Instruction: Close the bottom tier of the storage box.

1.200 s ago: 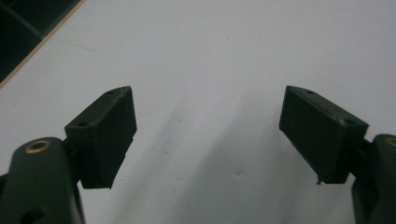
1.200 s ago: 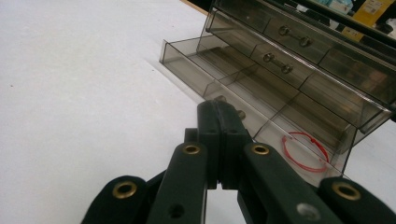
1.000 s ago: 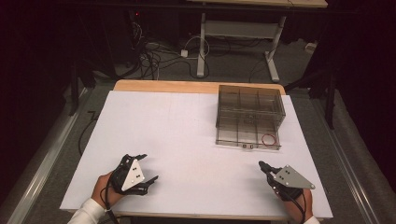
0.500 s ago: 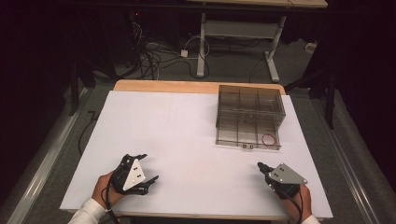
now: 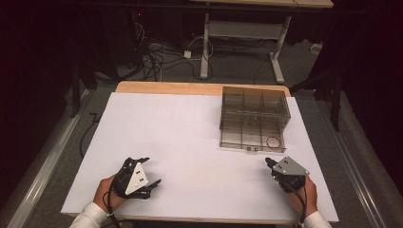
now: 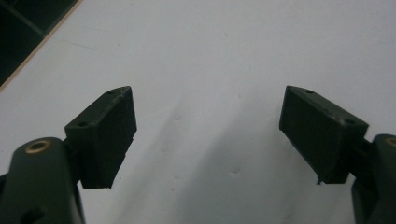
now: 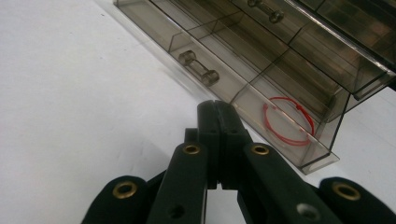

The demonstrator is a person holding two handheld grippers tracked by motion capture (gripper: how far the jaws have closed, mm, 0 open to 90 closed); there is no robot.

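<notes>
While our closed right gripper [image 7: 218, 109] nears the drawer box [image 5: 254, 118], whose open bottom drawer holds a red band [image 7: 288, 120], our left gripper [image 5: 148, 172] waits open, nothing grasped yet.

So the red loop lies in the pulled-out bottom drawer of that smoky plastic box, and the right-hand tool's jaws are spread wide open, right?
Not quite. The right gripper has its jaws pressed together, with nothing between them, as the right gripper view shows. The rest holds: the red loop does lie in the pulled-out bottom drawer of the smoky plastic box.
</notes>
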